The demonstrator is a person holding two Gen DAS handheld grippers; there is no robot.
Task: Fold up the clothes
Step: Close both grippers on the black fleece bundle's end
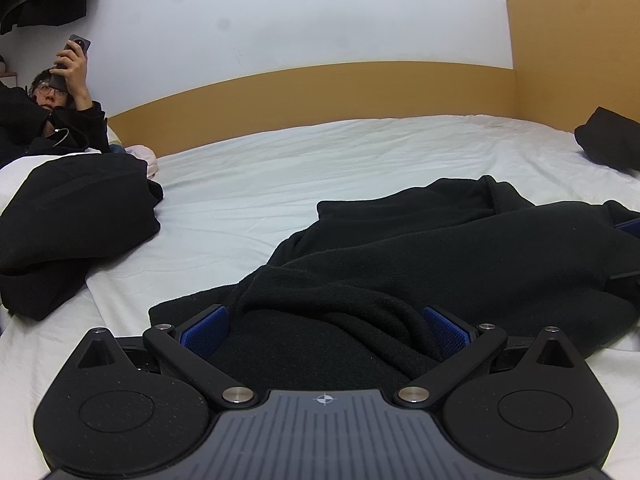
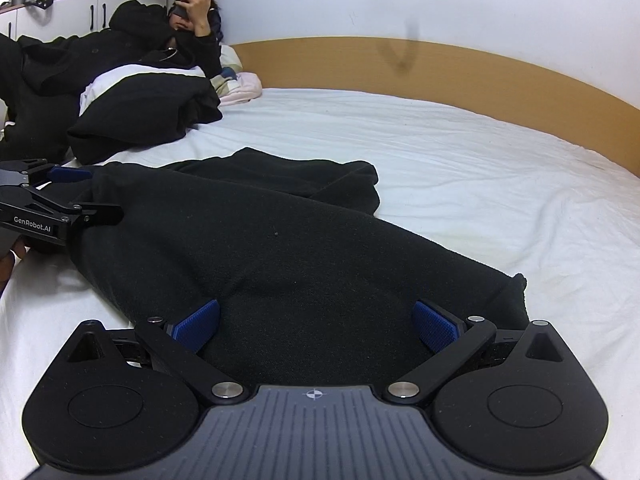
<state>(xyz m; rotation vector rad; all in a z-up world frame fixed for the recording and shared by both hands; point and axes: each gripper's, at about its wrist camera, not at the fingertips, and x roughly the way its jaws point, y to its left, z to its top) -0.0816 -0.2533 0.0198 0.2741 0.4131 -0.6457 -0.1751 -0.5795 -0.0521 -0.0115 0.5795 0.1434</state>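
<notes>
Both cams sit low, just behind own fingers, looking fwd along them across the white bed (image 1: pixel 320 160) toward the wooden headboard (image 1: pixel 320 88). Left wrist cam: close over the black garment (image 1: pixel 400 260), which runs ahead and to its right. Right wrist cam: same garment ahead and to its left, left gripper (image 2: pixel 86 196) in shot at far left. Shared: garment, bed, headboard, reclining person (image 2: pixel 188 28).

Black garment (image 1: pixel 420 264): near hem hidden behind left gripper (image 1: pixel 326 330) body, 6 o'clock. Dark bundle (image 1: pixel 610 140): cropped by frame edge, 3 o'clock; type indeterminable.

Black garment (image 2: pixel 280 248), white sheet (image 2: pixel 460 160)
</notes>
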